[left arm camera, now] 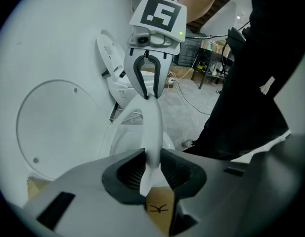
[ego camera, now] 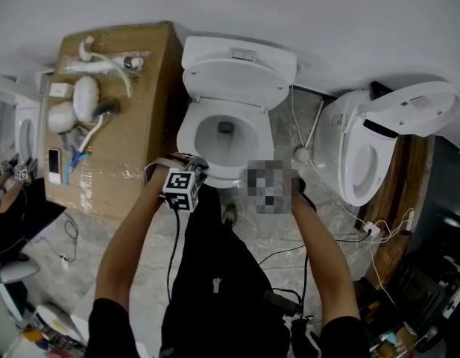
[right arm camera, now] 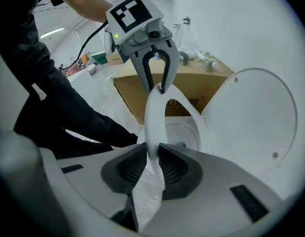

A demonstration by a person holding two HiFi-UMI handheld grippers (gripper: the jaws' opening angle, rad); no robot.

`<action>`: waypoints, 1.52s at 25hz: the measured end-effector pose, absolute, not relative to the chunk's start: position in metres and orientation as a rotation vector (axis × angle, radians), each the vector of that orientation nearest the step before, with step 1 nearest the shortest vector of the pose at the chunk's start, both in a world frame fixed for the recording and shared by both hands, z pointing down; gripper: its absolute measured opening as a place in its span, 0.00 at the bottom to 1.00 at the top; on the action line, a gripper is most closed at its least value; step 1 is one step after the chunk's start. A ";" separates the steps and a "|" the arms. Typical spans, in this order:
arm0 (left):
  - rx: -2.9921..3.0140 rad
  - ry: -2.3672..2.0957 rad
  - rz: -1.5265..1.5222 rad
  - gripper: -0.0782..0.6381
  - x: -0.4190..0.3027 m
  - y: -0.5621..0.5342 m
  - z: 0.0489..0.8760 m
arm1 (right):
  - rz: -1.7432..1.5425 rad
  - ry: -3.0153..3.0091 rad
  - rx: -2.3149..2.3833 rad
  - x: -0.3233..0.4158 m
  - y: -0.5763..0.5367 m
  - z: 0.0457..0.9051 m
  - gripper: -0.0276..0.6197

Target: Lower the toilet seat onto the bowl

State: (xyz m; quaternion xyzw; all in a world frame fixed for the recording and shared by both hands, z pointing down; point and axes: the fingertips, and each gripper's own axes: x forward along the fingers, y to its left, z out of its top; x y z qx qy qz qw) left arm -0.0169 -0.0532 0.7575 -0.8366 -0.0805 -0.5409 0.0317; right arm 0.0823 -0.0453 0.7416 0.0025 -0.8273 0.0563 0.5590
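Observation:
The white toilet stands against the wall with its lid raised. The white toilet seat lies low over the bowl; whether it rests on the rim I cannot tell. Both grippers face each other across the seat's front arc. My left gripper has the thin seat edge between its dark pads, which lie against both faces. My right gripper clamps the same edge the same way. In the head view the left gripper is at the bowl's front left, while a mosaic patch covers the right one.
A cardboard box with white fittings on top stands left of the toilet. A second toilet with its lid up is at the right. Cables trail over the floor. The person's dark trousers are close in front of the bowl.

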 end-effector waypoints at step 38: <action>-2.340 0.066 -1.434 0.27 -0.030 0.068 0.952 | -0.136 -1.889 0.239 0.067 0.079 0.938 0.18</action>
